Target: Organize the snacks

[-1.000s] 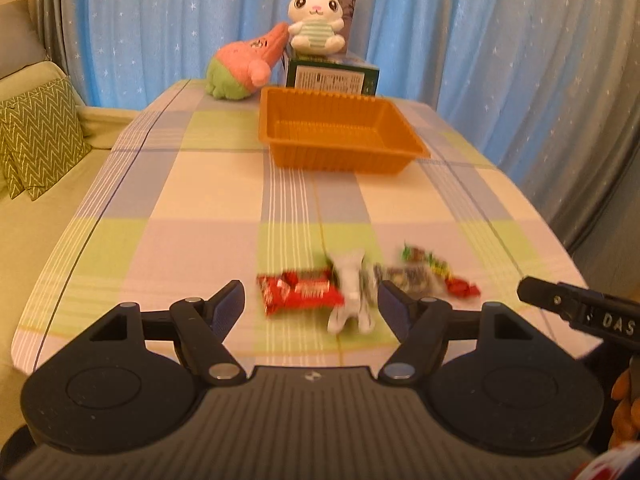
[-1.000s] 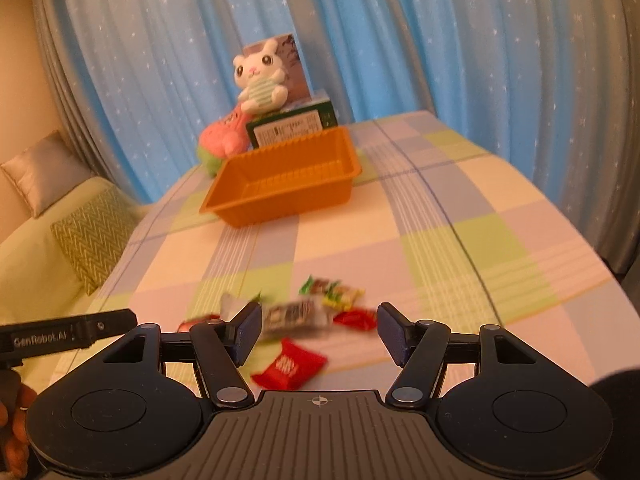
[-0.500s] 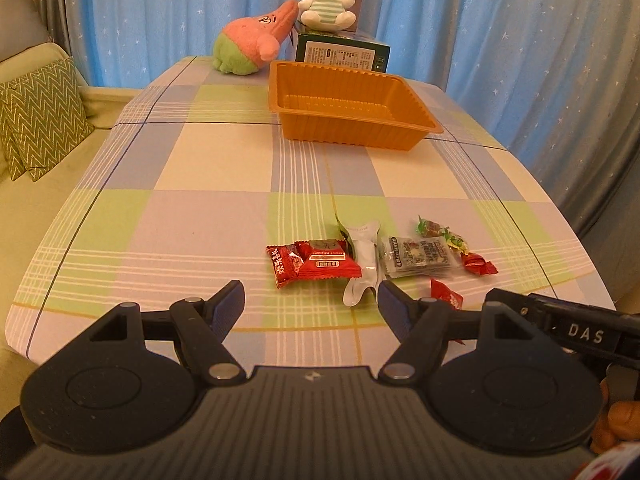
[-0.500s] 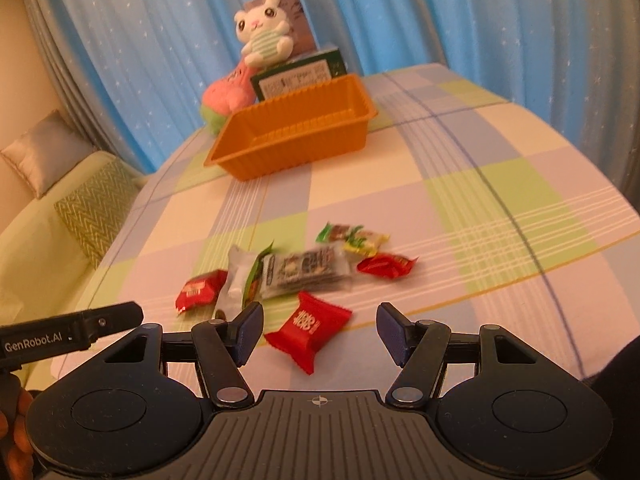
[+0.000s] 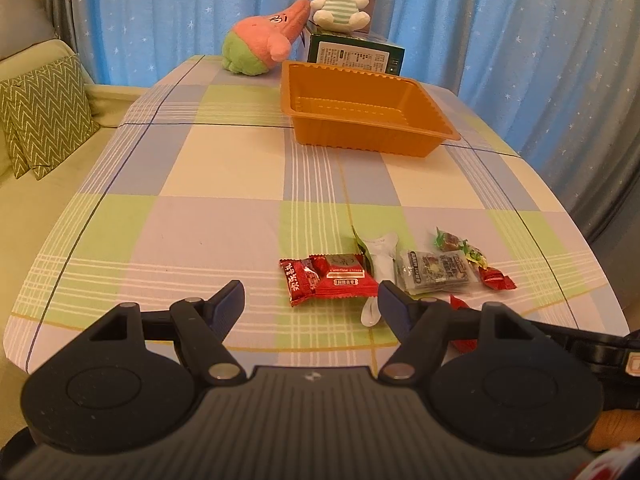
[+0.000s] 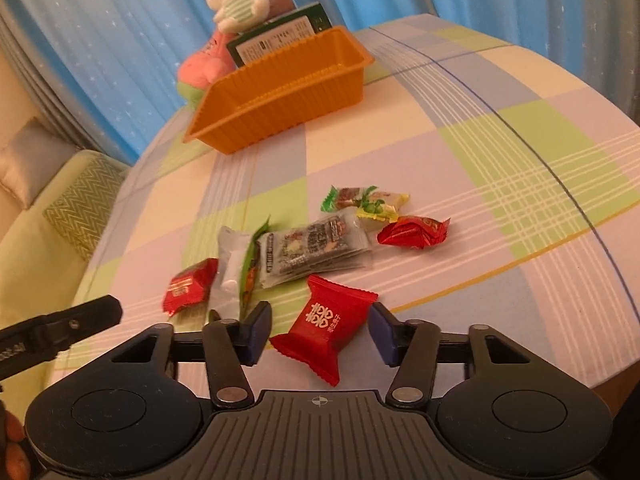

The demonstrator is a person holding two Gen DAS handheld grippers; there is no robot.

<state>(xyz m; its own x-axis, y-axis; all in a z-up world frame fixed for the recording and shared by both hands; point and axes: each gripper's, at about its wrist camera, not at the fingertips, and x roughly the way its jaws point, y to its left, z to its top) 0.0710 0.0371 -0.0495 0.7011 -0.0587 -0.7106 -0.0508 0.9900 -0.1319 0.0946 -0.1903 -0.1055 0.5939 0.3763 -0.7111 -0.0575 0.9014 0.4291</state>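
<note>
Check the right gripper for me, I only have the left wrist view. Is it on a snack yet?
Observer: Not gripping. The right gripper is open, with a red packet lying flat between its fingers.
Operator: Which red one? I only see a red scrap low down.
Observer: The one with the white double-happiness print. It lies nearest the table edge, apart from the clear grey pack.
Operator: Pads touching it?
Observer: Left pad is clear of it. I cannot tell for the right pad.

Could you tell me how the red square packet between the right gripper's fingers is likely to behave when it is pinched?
The red packet looks puffy with crimped ends, so it probably squashes and crinkles. Its glossy film may slip between the open right gripper. It seems light and lies flat, so rolling is unlikely.
</note>
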